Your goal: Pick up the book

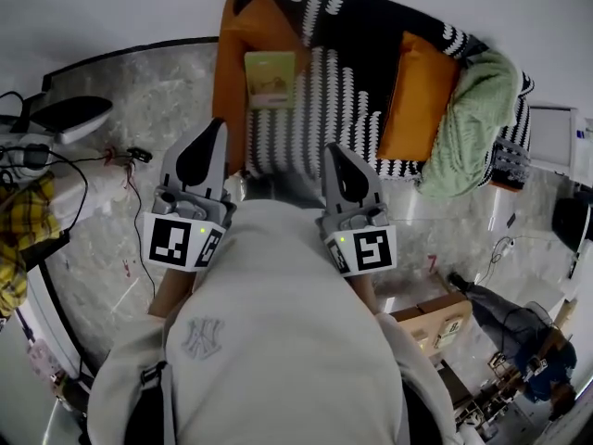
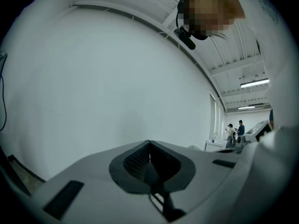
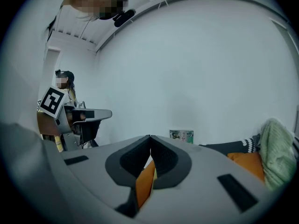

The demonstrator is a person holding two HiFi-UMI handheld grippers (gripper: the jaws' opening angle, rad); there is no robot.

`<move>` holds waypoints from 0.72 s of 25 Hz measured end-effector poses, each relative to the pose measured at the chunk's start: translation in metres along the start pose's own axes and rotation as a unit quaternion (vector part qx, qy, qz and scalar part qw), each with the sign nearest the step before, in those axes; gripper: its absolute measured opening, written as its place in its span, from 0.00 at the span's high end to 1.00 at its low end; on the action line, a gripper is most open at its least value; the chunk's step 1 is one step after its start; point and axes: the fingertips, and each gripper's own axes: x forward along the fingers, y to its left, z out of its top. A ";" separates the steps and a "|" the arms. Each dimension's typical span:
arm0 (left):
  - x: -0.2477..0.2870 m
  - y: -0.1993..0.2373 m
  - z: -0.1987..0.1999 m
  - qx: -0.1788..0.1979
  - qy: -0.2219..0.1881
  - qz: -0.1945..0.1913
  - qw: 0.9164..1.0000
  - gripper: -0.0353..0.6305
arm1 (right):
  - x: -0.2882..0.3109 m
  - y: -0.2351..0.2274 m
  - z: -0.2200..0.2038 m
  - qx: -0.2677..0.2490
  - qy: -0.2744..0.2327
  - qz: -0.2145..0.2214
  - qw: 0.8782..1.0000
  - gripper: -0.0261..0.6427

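Observation:
The book point(image 1: 270, 79), a thin one with a pale yellow-green cover, lies flat on the left end of the sofa point(image 1: 352, 82), partly on an orange cushion point(image 1: 233, 82) and partly on the black-and-white striped blanket. My left gripper point(image 1: 202, 151) hangs just short of the sofa's front edge, below and left of the book, its jaws shut and empty. My right gripper point(image 1: 345, 170) sits beside it, below and right of the book, also shut with nothing held. The left gripper view shows the shut left gripper point(image 2: 149, 144) against a bare white wall. In the right gripper view, orange cushion shows behind the shut right gripper point(image 3: 150, 141).
A second orange cushion point(image 1: 419, 95) and a green knitted blanket point(image 1: 473, 119) fill the sofa's right end. Cables and a power strip point(image 1: 28, 156) lie on the marble floor at left near yellow plaid cloth point(image 1: 17, 239). A cardboard box point(image 1: 435, 321) stands lower right.

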 end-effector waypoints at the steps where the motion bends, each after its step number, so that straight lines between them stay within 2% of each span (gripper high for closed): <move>1: 0.004 0.001 -0.001 -0.001 0.000 0.004 1.000 0.93 | 0.004 -0.004 -0.001 0.000 0.002 0.004 1.000 0.94; 18: 0.065 -0.003 0.007 0.008 -0.010 0.070 0.997 0.93 | 0.056 -0.067 0.003 -0.005 0.012 0.079 0.997 0.94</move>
